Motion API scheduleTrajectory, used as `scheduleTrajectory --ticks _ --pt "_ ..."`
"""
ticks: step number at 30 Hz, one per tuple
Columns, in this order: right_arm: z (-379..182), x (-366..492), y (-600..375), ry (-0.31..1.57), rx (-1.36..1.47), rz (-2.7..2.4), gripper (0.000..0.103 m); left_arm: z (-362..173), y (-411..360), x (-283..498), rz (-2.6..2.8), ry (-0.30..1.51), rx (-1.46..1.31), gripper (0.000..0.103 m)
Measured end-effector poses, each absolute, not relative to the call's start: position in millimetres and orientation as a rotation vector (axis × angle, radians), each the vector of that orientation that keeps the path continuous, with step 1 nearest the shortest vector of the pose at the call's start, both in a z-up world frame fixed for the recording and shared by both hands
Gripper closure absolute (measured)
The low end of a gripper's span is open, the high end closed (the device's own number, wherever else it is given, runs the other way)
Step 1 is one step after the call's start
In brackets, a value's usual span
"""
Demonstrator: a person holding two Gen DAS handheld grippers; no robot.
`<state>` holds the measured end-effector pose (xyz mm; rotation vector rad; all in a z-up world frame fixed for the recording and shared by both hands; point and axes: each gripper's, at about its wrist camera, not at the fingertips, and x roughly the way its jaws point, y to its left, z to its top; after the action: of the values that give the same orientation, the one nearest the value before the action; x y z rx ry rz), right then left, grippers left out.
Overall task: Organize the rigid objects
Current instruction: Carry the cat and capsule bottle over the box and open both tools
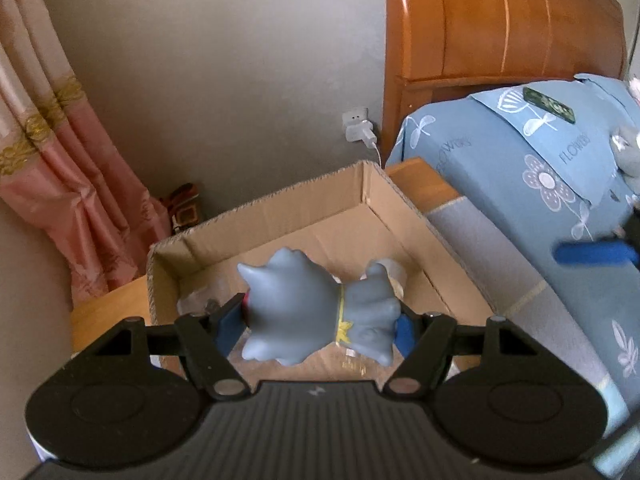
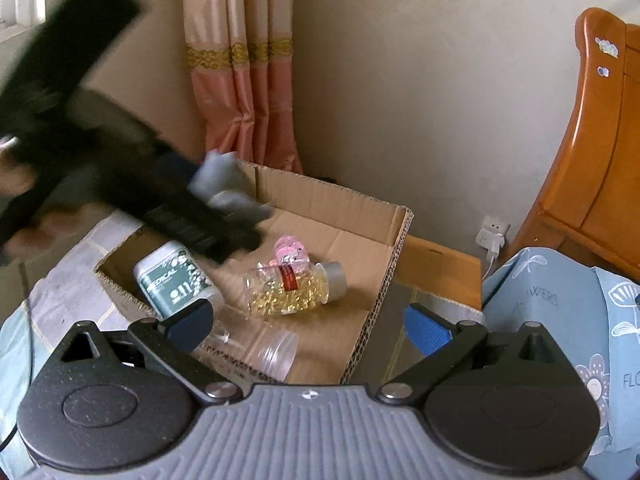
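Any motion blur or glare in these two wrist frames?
Right wrist view: the left gripper and its grey toy figure are smeared by motion; the capsule bottle in the cardboard box is sharp. Left wrist view: toy crisp, blue right finger blurred. No strong glare; fisheye bending in both.

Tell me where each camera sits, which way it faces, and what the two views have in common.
Left wrist: rides the left gripper, looking down over its fingers into the cardboard box; own blue pads clamp a grey toy figure.
Right wrist: rides the right gripper, angled down at the same box from its other side; own jaws stand wide and empty, above a clear jar.
Shared: the box, the pink curtain, the wall socket, the wooden headboard. The right view also catches the left gripper carrying the toy, blurred.
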<state>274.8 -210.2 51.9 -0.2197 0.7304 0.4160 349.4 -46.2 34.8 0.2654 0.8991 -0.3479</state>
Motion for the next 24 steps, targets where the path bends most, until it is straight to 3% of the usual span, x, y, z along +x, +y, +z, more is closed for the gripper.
scheduleTrajectory --ticks 3,7,13,17,24 --pt "53.8 268.9 -212.7 0.722 -0.219 0.412 0.000 29.5 -47.7 364.7 -0.322 0.905 0.250 0.028" --pt "55.1 263.9 -217.1 0.719 -0.201 0.410 0.000 26.1 -41.4 369.2 -0.300 0.888 0.207 0.015" --pt "53.9 260.7 -218.8 0.722 -0.160 0.411 0.000 36.9 -28.3 352.6 -0.299 0.864 0.192 0.015" --pt "50.2 254.3 -217.1 0.726 -0.128 0.414 0.000 44.9 -21.3 333.0 -0.295 0.833 0.211 0.007" --pt "31.5 234.4 -212.5 0.727 -0.124 0.374 0.000 47.5 -14.9 287.1 -0.315 0.792 0.204 0.006"
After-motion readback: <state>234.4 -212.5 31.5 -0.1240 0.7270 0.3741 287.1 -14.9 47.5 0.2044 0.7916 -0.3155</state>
